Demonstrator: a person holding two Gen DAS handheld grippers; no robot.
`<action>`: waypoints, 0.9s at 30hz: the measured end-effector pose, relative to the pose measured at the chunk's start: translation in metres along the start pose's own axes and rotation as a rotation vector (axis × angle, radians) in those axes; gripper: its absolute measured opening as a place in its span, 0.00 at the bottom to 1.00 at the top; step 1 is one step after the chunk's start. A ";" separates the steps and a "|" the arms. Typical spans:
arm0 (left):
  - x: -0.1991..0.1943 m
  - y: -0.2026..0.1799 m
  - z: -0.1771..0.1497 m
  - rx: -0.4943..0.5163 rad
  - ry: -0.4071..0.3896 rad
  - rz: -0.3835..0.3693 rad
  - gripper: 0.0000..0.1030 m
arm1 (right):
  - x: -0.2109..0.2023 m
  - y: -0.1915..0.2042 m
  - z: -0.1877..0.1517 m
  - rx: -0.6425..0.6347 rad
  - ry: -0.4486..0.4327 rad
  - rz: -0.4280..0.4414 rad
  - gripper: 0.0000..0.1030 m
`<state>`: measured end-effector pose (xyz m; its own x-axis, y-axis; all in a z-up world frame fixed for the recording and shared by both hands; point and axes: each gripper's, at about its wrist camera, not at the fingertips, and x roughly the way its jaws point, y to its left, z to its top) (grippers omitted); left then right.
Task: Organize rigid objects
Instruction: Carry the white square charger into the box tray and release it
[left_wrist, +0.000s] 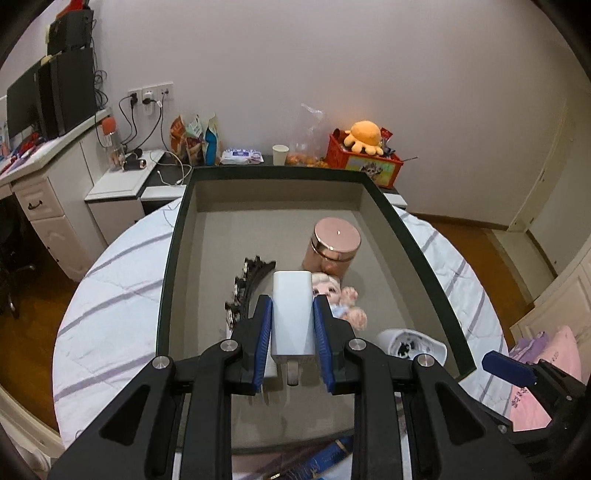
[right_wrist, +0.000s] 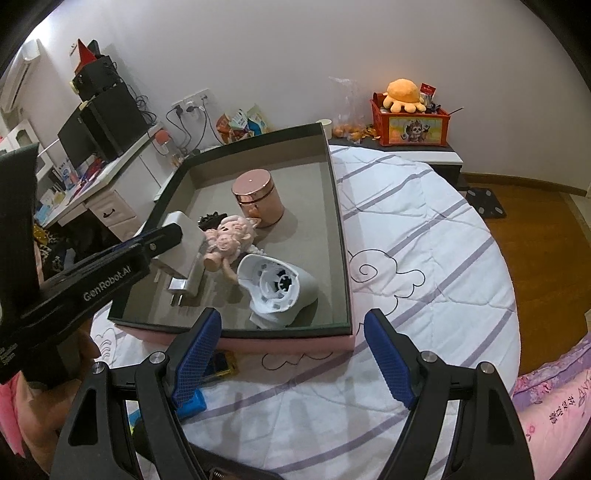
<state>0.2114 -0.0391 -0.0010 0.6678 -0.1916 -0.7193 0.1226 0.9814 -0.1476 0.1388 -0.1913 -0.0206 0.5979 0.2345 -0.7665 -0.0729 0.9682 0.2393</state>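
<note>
The big open box (left_wrist: 173, 258) takes centre stage, dark-rimmed, grey-lined, pink along its outer base, lying on the bed (right_wrist: 424, 258) with its white quilt striped in lilac. Inside it, the rose-gold canister (left_wrist: 334, 247) stands upright towards the far end. Nearer the front lies a white domed plastic part (right_wrist: 277, 284), its hollow ribbed side facing up. Next, the white charger block (left_wrist: 291, 314), smooth and rectangular with metal prongs at its near end, is clamped between the blue pads of the left hand-held gripper (left_wrist: 291, 314) and hangs just over the box floor. Right beside it lies a small doll (right_wrist: 225, 240) with pale hair, and to the left a black toothed hair clip (left_wrist: 247, 284). The right hand-held gripper (right_wrist: 291, 354) hovers over the quilt at the box's near edge, jaws wide apart and empty. Beyond the bed, a white desk (left_wrist: 40, 177) carries a dark monitor, and an orange plush octopus (right_wrist: 402, 94) sits in a red crate against the pale wall.
</note>
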 end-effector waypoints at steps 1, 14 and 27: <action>0.001 0.001 0.002 -0.001 -0.004 0.001 0.22 | 0.002 0.000 0.001 0.001 0.002 -0.001 0.79; 0.058 0.008 0.048 0.028 0.049 -0.011 0.22 | 0.024 0.003 0.017 0.000 0.019 -0.003 0.79; 0.113 0.001 0.069 0.090 0.202 0.022 0.37 | 0.044 -0.002 0.029 0.015 0.041 -0.011 0.79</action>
<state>0.3374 -0.0587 -0.0354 0.5110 -0.1598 -0.8446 0.1809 0.9806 -0.0760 0.1881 -0.1852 -0.0377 0.5650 0.2272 -0.7932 -0.0541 0.9695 0.2392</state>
